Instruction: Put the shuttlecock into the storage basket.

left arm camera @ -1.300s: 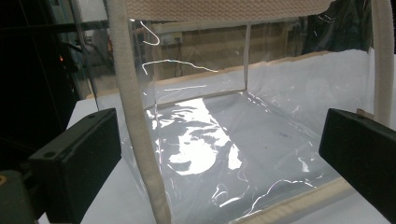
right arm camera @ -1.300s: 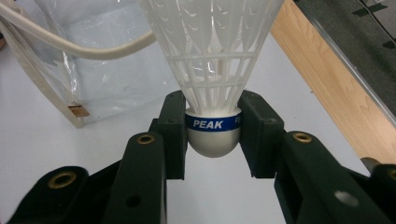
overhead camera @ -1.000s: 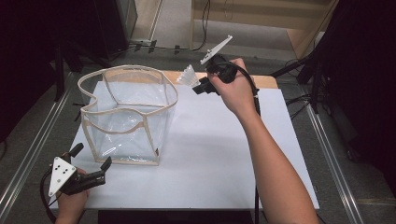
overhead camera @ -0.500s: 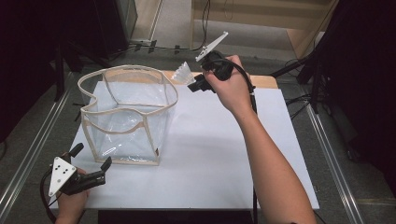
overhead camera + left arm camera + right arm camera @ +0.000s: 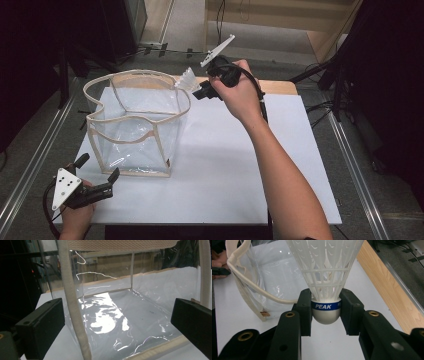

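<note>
Since a moment ago the right tool (image 5: pixel 199 89) has carried the shuttlecock (image 5: pixel 186 79) leftward, close to the far right rim of the clear bag (image 5: pixel 135 125). Its jaws pinch the shuttlecock's rounded base, skirt pointing away. The left tool (image 5: pixel 97 175), jaws spread, rests at the worktop's (image 5: pixel 225 170) near left corner, just before the bag.
</note>
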### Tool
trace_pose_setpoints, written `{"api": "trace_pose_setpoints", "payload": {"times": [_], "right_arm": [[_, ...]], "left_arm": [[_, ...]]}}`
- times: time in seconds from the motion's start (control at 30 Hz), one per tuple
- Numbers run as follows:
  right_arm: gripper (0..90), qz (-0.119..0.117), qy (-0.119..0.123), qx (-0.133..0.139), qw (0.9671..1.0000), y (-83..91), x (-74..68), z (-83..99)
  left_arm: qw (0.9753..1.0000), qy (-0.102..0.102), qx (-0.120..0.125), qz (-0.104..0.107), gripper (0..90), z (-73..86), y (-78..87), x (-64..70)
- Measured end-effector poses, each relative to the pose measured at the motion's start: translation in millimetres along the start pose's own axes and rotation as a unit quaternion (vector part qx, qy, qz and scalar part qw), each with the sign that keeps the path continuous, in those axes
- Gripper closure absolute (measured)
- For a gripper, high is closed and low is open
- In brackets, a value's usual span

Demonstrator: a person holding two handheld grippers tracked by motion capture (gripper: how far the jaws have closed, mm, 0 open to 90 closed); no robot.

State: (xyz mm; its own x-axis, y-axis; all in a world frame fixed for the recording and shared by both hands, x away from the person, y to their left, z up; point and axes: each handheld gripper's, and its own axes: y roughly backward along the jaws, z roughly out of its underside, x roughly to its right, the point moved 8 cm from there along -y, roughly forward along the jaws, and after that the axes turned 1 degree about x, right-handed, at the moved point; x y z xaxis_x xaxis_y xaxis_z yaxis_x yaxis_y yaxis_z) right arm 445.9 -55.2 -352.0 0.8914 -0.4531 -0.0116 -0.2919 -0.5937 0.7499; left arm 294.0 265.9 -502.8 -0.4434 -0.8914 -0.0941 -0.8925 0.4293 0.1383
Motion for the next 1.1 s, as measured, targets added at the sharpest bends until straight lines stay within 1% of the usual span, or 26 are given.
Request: {"api": "trace_pose_setpoints", "payload": {"times": [0.07,0.13,0.4,0.6,0.7,0.83,0.97,1.0,1.03,1.07,1.1], "right_arm": [[62.0,-0.002,0.008,0.003,1.0000,-1.7,-0.7,-1.9],[62.0,-0.002,0.004,0.002,1.0000,-2.0,-1.9,-2.8],[62.0,-0.010,0.012,0.006,0.9999,-6.8,-6.3,-8.5],[62.0,-0.012,0.014,0.007,0.9998,-8.1,-9.7,-12.9],[62.0,-0.014,0.019,0.008,0.9997,-9.0,-10.9,-15.8],[62.0,-0.014,0.018,0.010,0.9997,-9.5,-13.5,-20.1],[62.0,-0.018,0.022,0.014,0.9995,-12.3,-17.0,-24.2],[62.0,-0.018,0.020,0.011,0.9996,-13.1,-18.0,-24.6],[62.1,-0.021,0.026,0.012,0.9994,-14.6,-18.4,-25.4],[62.1,-0.020,0.022,0.010,0.9995,-15.7,-19.4,-25.7],[62.0,-0.022,0.025,0.011,0.9994,-17.2,-20.1,-26.4]], "left_arm": [[1.0000,0.000,0.000,0.000,0.0,0.0,0.0,0.0],[1.0000,0.000,0.000,0.000,0.0,0.0,0.1,-0.1],[1.0000,0.000,0.000,0.000,0.0,0.1,0.0,-0.1],[1.0000,0.000,0.000,0.000,0.0,0.0,0.1,0.1],[1.0000,0.000,0.000,0.000,0.0,0.0,0.0,0.0],[1.0000,0.000,0.000,0.000,0.0,0.0,0.1,0.1],[1.0000,0.000,0.000,0.000,0.0,0.0,0.1,0.0],[1.0000,0.000,0.000,0.000,0.0,0.0,0.1,0.0],[1.0000,0.000,0.001,0.000,0.0,0.0,0.1,0.0],[1.0000,0.000,0.000,0.000,0.0,0.0,0.1,-0.1],[1.0000,0.000,0.000,-0.001,0.0,0.1,0.0,-0.1]]}}
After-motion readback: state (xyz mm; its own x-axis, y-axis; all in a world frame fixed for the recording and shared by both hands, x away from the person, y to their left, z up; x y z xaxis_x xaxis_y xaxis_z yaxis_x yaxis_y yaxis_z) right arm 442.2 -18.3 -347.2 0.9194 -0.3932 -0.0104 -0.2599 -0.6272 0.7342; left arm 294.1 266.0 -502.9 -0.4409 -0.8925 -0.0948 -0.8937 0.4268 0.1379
